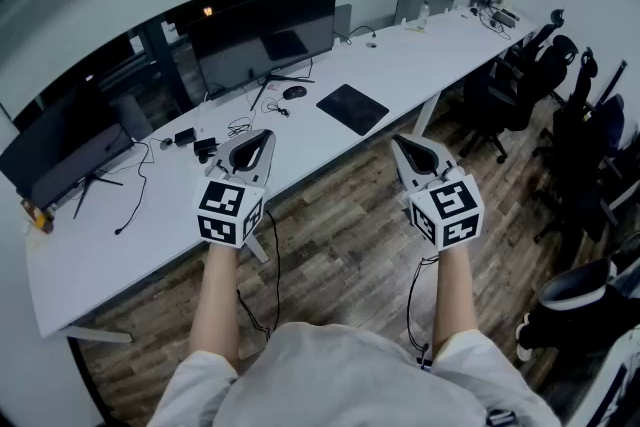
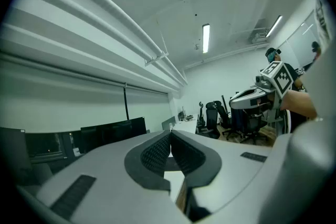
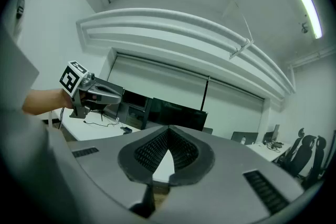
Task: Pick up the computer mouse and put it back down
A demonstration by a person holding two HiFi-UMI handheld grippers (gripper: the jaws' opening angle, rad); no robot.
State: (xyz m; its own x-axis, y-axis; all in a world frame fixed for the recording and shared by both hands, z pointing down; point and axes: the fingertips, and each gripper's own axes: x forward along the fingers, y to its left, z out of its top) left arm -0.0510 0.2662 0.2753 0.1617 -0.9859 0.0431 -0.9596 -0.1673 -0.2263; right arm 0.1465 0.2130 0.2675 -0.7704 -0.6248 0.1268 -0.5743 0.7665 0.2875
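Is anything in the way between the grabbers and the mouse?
Nothing visible blocks it. The mouse lies in the open on the white desk, ahead of the left gripper and right gripper, both shut and empty. Only thin cables lie flat nearby.

Left gripper (image 1: 266, 134) and right gripper (image 1: 399, 142) held out level, jaws together, empty

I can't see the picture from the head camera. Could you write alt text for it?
A person holds the left gripper and right gripper, both shut and empty, before a long white desk. On it sit a computer mouse, a dark mouse pad and black monitors.
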